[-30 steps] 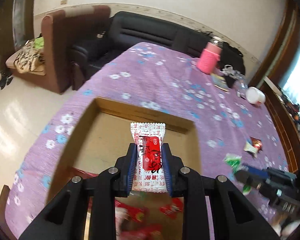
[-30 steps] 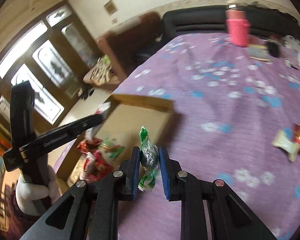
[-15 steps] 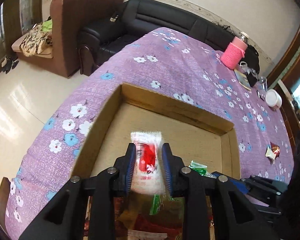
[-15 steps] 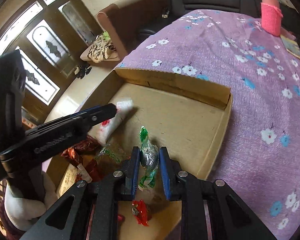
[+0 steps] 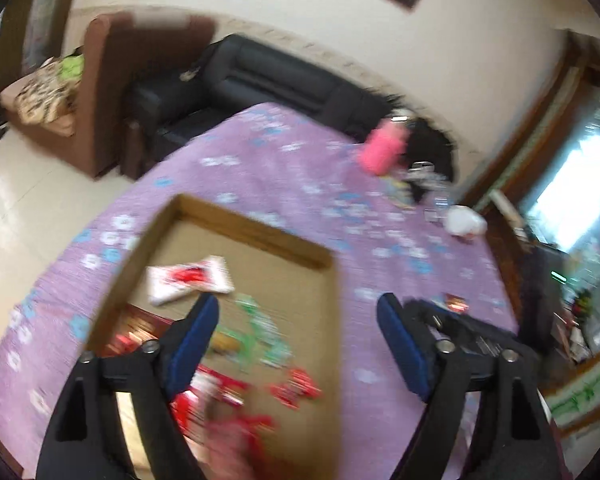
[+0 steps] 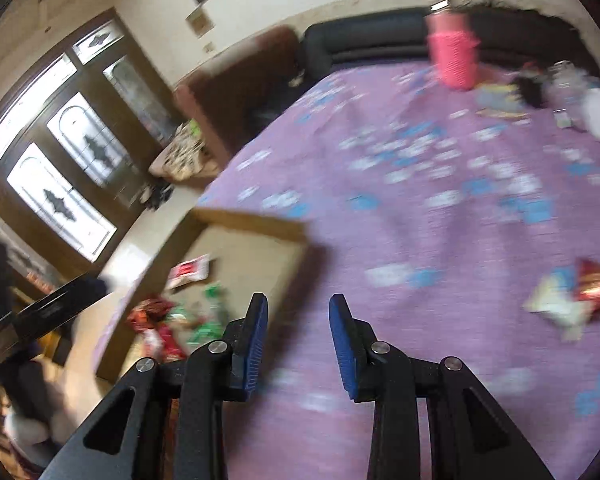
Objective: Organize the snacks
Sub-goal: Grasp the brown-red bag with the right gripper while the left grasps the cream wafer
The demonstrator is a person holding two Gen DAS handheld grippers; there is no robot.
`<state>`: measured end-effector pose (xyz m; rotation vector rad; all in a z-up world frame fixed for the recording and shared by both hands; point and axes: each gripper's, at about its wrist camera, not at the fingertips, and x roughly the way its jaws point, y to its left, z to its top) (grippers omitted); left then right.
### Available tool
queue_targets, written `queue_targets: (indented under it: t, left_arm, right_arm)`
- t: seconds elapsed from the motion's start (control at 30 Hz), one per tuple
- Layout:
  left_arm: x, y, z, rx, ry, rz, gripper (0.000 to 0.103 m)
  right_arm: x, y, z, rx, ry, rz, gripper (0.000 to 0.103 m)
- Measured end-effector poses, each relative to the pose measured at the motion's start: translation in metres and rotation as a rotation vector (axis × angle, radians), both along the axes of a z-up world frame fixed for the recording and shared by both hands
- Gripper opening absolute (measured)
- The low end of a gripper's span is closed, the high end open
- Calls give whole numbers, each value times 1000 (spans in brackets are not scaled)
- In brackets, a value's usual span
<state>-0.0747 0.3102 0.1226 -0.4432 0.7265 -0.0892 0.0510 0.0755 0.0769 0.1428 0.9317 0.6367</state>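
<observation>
A shallow cardboard box [image 5: 256,228] lies on the purple flowered tablecloth [image 5: 300,168]. Inside it rest a white-and-red snack packet [image 5: 188,284], green-wrapped sweets [image 5: 260,332] and several red wrappers [image 5: 296,390]. My left gripper [image 5: 298,312] hangs above the box, its jaws opening wide with nothing between them. My right gripper [image 6: 298,320] is over the cloth just right of the box [image 6: 244,220], jaws opening and empty. The white-and-red packet [image 6: 190,268] and green sweets [image 6: 214,292] show in the box. Two loose snacks [image 6: 568,296] lie on the cloth at right.
A pink knitted bottle [image 5: 382,152] stands at the table's far end beside a white lid [image 5: 466,220] and small clutter. A black sofa [image 5: 260,76] and a brown armchair [image 5: 100,92] stand beyond. The right gripper's body [image 5: 472,328] lies beside the box.
Both grippers let go: the white-and-red packet and the green sweet dropped into the box. Both pulled back and up from the box, the right one swinging over the cloth.
</observation>
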Motion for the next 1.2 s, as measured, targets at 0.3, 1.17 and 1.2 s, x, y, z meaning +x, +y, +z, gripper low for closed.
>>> queue_targets:
  t: [0.3,1.17,1.2]
  left_arm:
    - [-34,-93,-4,-50,-53,-158,84]
    - [-25,-140,-53,-43,49,-192,84]
    - [-23,-144,-55,-37,55,-201,84]
  right_arm:
    - [49,-127,-21,-92,20,-225,38]
    - [46,-227,-25,76,82,-395,64]
    - [49,-224,-30,56,87,-400,64]
